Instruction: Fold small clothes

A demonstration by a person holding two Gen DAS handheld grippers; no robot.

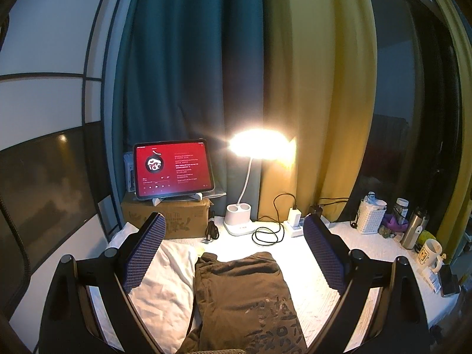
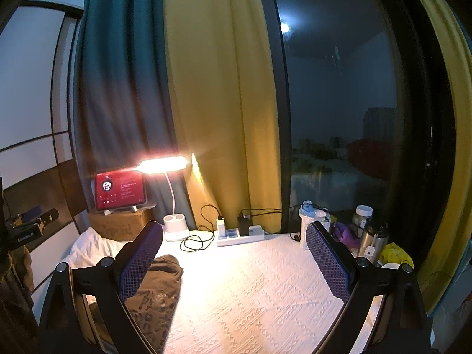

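A brown garment [image 1: 244, 301] with printed lettering lies folded into a long strip on the white textured table cover [image 1: 318, 301]. My left gripper [image 1: 234, 253] hovers above it, open, with the garment lying between and below its blue-padded fingers. In the right wrist view the same brown garment [image 2: 156, 292] lies at the lower left, partly behind the left finger. My right gripper [image 2: 234, 261] is open over the bare table cover [image 2: 250, 289], holding nothing. A white cloth [image 1: 165, 277] lies to the left of the garment.
At the back stand a lit desk lamp [image 1: 240, 227], a tablet [image 1: 172, 171] on a cardboard box [image 1: 177, 219], a power strip [image 2: 240, 233] with chargers and a looped black cable [image 1: 270, 233]. To the right are a white basket [image 1: 370, 218], a steel flask [image 1: 414, 228] and a mug [image 1: 429, 252].
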